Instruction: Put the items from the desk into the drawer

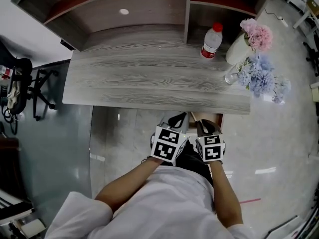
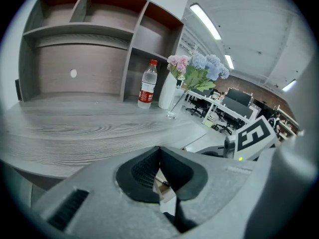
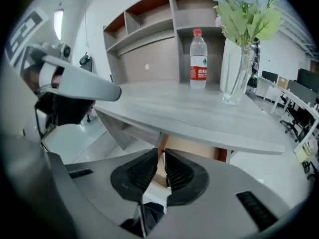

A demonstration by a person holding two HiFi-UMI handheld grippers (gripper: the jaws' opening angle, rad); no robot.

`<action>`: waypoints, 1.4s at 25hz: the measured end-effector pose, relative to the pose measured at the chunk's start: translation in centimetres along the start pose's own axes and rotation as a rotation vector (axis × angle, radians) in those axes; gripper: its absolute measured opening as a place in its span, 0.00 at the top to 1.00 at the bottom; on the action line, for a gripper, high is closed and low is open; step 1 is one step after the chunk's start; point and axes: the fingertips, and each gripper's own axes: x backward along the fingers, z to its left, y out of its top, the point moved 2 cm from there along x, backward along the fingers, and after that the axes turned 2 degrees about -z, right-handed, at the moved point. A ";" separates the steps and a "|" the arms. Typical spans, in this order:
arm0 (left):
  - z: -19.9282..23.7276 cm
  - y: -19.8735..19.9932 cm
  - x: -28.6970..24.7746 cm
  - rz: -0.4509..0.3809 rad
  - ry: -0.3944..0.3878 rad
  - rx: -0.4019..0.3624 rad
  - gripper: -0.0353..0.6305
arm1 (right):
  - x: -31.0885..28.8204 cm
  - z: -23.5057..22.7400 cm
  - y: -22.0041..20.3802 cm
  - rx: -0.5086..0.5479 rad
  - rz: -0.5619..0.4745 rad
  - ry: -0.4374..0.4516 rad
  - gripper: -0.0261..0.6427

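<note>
The grey wooden desk (image 1: 149,78) holds a water bottle (image 1: 212,40) with a red cap, a white vase of pink flowers (image 1: 238,48) and a glass vase of blue flowers (image 1: 232,75), all at its far right. Under its front edge a tan drawer (image 1: 207,116) shows a little. My left gripper (image 1: 178,117) and right gripper (image 1: 205,124) hang side by side just in front of that edge, near my body, both shut and empty. In the right gripper view the drawer front (image 3: 192,153) lies just beyond the right gripper (image 3: 160,156). The left gripper (image 2: 159,151) looks across the desk top.
An open shelf unit (image 1: 134,4) stands along the back of the desk. An office chair (image 1: 20,83) is left of the desk on the glossy floor (image 1: 124,133). More desks and chairs (image 2: 224,108) stand further off to the right.
</note>
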 end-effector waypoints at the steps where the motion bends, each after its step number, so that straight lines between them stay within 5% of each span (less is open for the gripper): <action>1: 0.0 0.2 0.1 -0.004 0.000 -0.001 0.94 | 0.4 0.1 0.6 -0.006 -0.015 -0.001 0.90; 14: 0.5 2.6 4.0 -0.075 0.003 0.002 0.94 | 5.8 2.9 7.6 -0.037 -0.180 0.006 0.91; 35: 1.1 0.8 13.5 -0.153 0.020 -0.022 0.94 | 11.9 12.2 10.8 -0.003 -0.342 0.039 0.95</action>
